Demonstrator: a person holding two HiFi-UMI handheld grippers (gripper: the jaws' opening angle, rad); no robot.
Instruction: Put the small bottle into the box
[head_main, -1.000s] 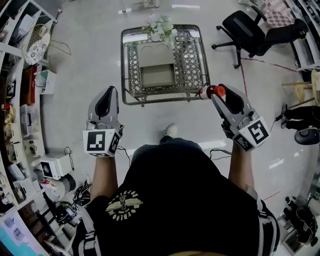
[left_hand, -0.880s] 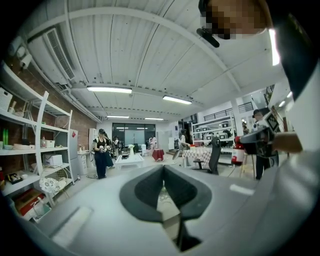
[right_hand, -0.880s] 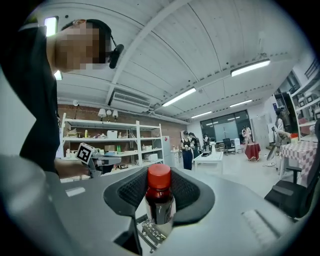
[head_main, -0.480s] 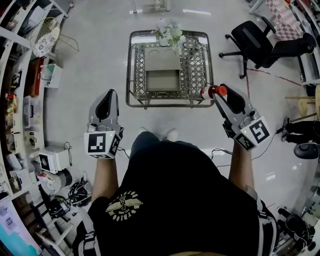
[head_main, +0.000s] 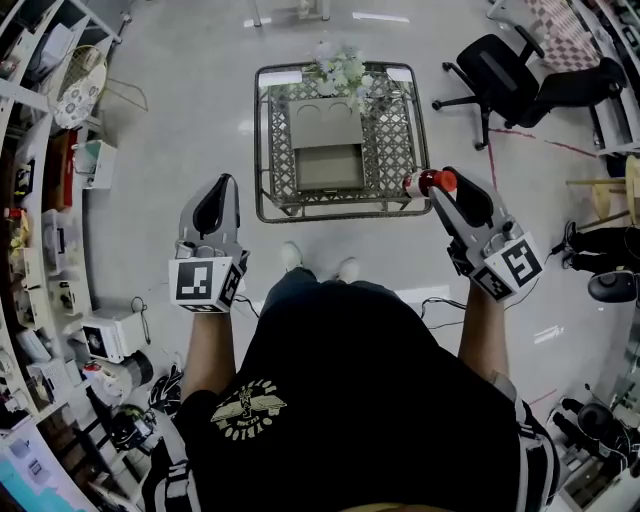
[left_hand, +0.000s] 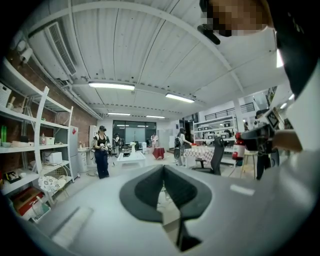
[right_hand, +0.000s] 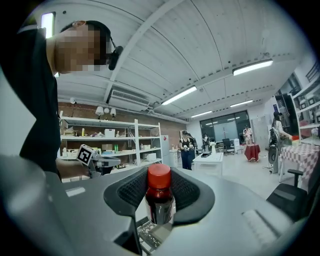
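Note:
The small bottle (head_main: 428, 182) has dark red contents and a red cap. My right gripper (head_main: 436, 186) is shut on it and holds it just off the near right corner of the metal lattice table (head_main: 390, 130). The right gripper view shows the bottle (right_hand: 160, 200) upright between the black pads (right_hand: 131, 191). The open cardboard box (head_main: 325, 150) sits in the middle of the table, its flap raised at the back. My left gripper (head_main: 215, 188) hangs shut and empty, left of the table's near corner. In the left gripper view its jaws (left_hand: 163, 175) stand together.
A bunch of pale flowers (head_main: 342, 68) stands at the table's far edge. A black office chair (head_main: 505, 70) is at the back right. Cluttered shelves (head_main: 40, 200) line the left wall. The person's feet (head_main: 318, 264) are just in front of the table.
The table sits slightly lower and further right in the head view, and both feet now show before it. Both grippers keep their pose; the bottle stays gripped.

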